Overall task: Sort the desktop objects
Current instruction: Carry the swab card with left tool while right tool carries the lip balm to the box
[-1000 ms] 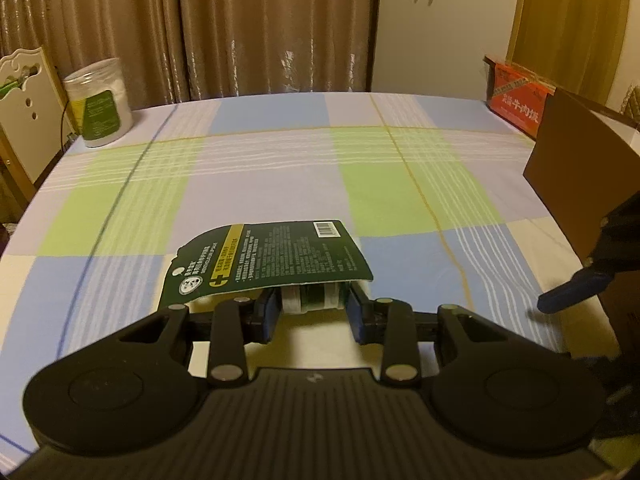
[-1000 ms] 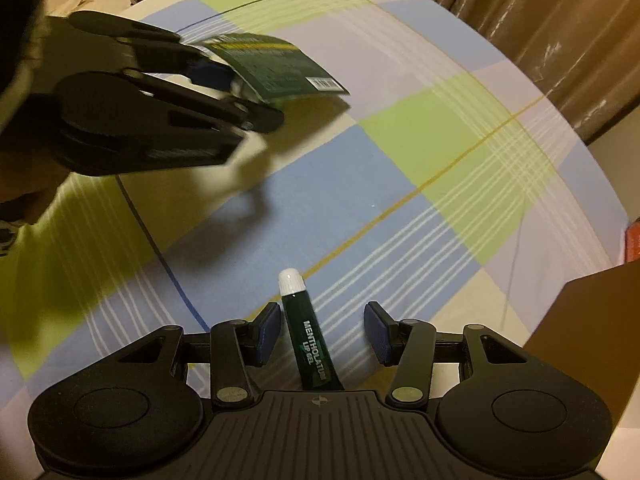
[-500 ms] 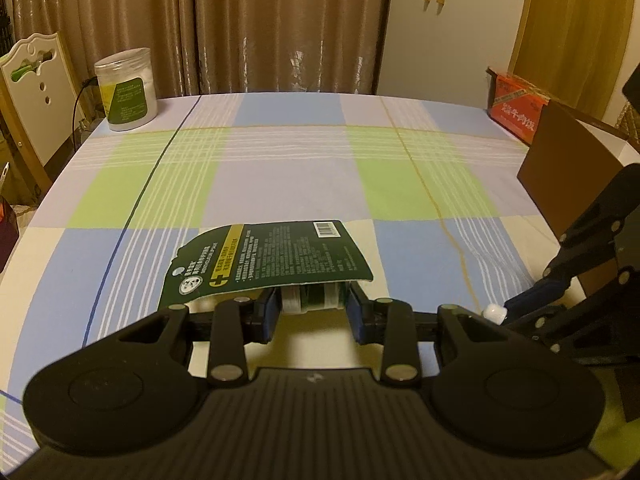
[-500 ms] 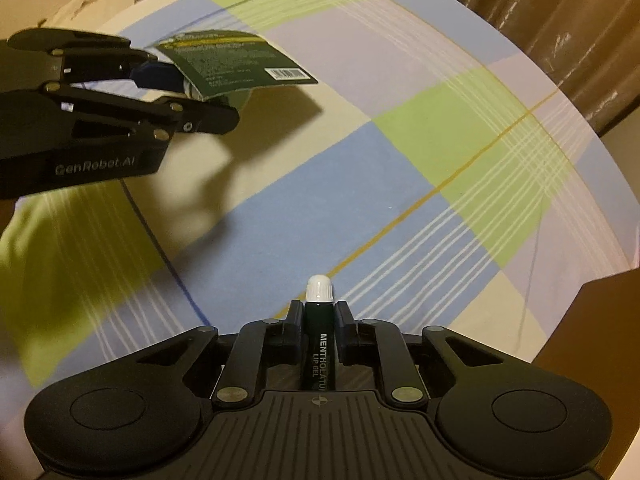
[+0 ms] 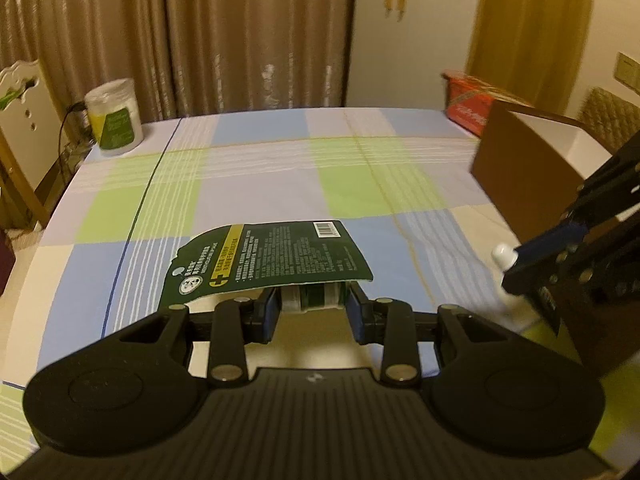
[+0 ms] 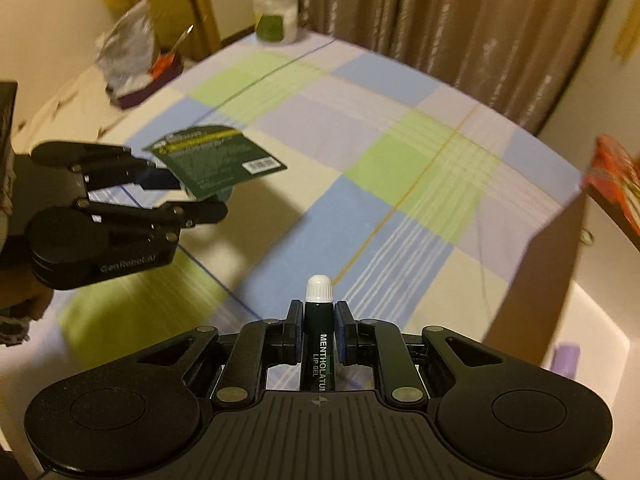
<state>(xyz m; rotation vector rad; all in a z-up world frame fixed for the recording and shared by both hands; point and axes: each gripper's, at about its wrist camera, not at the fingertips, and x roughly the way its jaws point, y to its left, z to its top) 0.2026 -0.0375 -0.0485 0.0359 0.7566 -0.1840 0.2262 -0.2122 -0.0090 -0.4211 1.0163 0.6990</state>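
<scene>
While the left claw [image 5: 312, 307] pinches a light carded lip-balm pack [image 5: 276, 257], the right claw [image 6: 317, 330] clamps a slick, rigid lip gel tube [image 6: 318, 320] mid-barrel

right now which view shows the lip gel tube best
The right wrist view: the lip gel tube stands clamped in the right gripper, white cap and label readable. The left wrist view shows only its white cap poking from that gripper at the right edge.

The dark green tube [image 6: 319, 332] reads "MENTHOLATUM LIP GEL"; the left claw [image 6: 192, 196] body reads "GenRobot.AI".
</scene>
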